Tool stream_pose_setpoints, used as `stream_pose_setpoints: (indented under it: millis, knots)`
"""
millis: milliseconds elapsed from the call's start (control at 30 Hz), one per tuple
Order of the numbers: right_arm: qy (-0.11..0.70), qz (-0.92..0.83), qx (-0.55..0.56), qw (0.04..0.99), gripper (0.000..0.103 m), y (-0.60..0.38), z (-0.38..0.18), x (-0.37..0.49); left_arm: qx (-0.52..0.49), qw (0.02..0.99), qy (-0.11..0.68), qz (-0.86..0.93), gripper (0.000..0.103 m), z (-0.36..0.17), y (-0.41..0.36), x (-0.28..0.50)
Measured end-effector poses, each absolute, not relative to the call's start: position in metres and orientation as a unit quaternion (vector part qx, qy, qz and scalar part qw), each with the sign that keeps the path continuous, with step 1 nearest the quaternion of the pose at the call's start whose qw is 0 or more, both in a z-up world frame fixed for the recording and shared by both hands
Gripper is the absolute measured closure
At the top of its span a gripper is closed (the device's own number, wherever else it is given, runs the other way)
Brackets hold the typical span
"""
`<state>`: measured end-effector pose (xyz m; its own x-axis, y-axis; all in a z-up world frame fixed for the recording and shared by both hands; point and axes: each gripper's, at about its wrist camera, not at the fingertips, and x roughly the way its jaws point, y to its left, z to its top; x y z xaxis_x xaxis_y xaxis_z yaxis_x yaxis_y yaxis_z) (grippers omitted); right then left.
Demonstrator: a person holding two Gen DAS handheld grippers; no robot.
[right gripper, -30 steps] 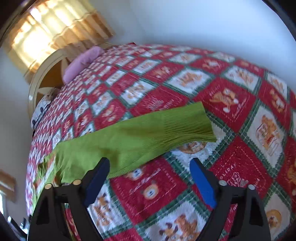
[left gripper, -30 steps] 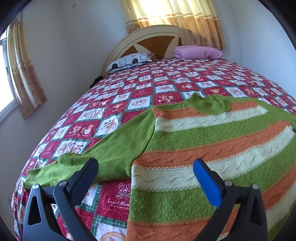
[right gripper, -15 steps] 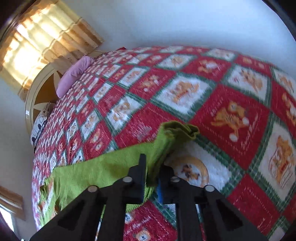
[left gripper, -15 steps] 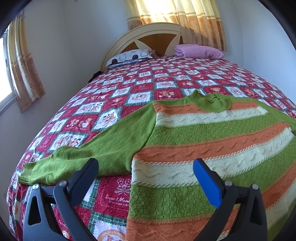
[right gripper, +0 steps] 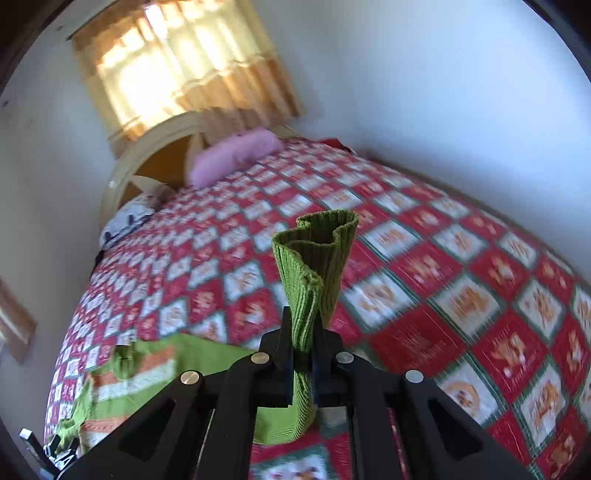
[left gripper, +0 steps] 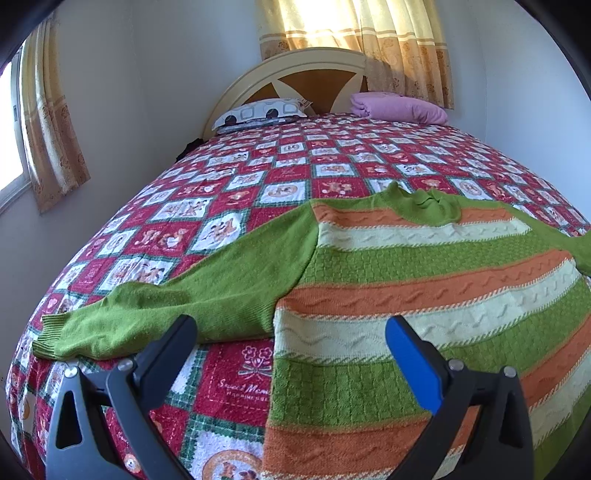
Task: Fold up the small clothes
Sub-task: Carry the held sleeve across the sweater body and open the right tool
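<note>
A small knitted sweater (left gripper: 424,280), green with orange and cream stripes, lies flat on the bed. Its green left sleeve (left gripper: 155,314) stretches out toward the bed's left edge. My left gripper (left gripper: 291,343) is open and empty, hovering just above the sweater's lower left side. My right gripper (right gripper: 303,343) is shut on the sweater's green right sleeve cuff (right gripper: 314,258), which stands up bunched between the jaws, lifted off the bed. The sweater's body (right gripper: 140,373) shows blurred at the lower left of the right wrist view.
The bed has a red, white and green patchwork quilt (left gripper: 280,173). A patterned pillow (left gripper: 262,112) and a pink pillow (left gripper: 399,107) lie by the headboard (left gripper: 295,70). Walls stand close on both sides, with curtains (left gripper: 354,33) behind.
My right gripper closed on the right sleeve cuff and lifted it off the quilt. My left gripper stayed open and drifted slightly over the sweater.
</note>
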<state>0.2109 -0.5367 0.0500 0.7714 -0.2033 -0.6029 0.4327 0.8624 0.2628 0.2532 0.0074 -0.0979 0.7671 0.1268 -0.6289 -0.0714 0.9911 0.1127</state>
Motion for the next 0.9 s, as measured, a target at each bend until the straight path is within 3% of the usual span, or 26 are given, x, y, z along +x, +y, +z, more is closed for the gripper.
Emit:
stream_pose_setpoints:
  millis: [533,900]
  knots:
    - [0.259,-0.043,0.054,0.963,0.098,-0.368,0.144,0.279,0.004,0.939,0.340,0.053,0.000,-0.104,0.030,0.248]
    - [0.277,0.069,-0.035,0.958,0.098,-0.230,0.128,0.314,-0.013,0.937,0.344,0.057,0.000,-0.110,0.044,0.249]
